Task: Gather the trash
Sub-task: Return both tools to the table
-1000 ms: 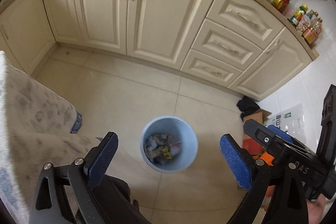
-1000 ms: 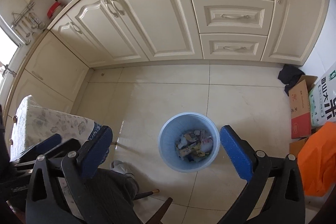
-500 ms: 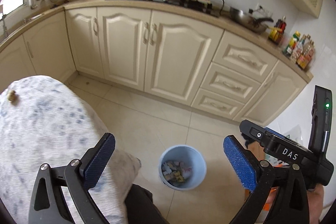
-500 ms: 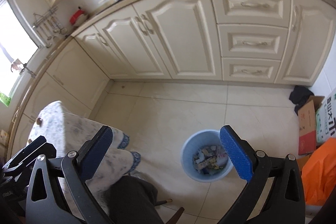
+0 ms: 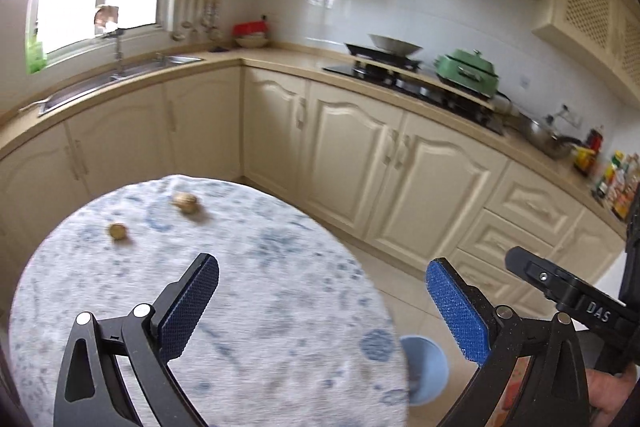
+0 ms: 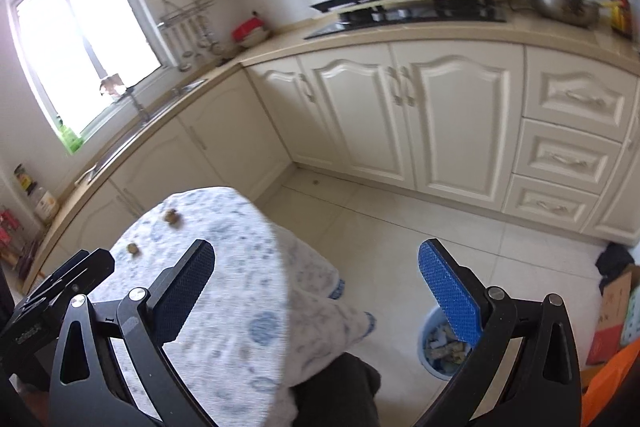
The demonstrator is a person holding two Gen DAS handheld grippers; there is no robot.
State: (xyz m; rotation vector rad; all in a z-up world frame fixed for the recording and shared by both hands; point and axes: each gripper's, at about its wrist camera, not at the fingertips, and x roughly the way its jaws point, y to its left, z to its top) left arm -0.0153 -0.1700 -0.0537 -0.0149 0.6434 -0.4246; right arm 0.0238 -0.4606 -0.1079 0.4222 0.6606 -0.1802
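A round worktop (image 5: 248, 291) covered by a blue-patterned cloth is seen in front of cream kitchen cabinets (image 5: 352, 155). A blue bin (image 6: 434, 347), holding scraps, stands on the tiled floor beside the worktop, partly hidden by its edge in the left view. The left tongs (image 5: 320, 291) and right tongs (image 6: 316, 279) are held wide and empty. Two small brown scraps (image 5: 185, 202) (image 5: 117, 231) lie on the far part of the cloth, apart from each other.

Glossy floor tiles (image 6: 400, 227), seemingly cloth-covered table (image 5: 260, 267)
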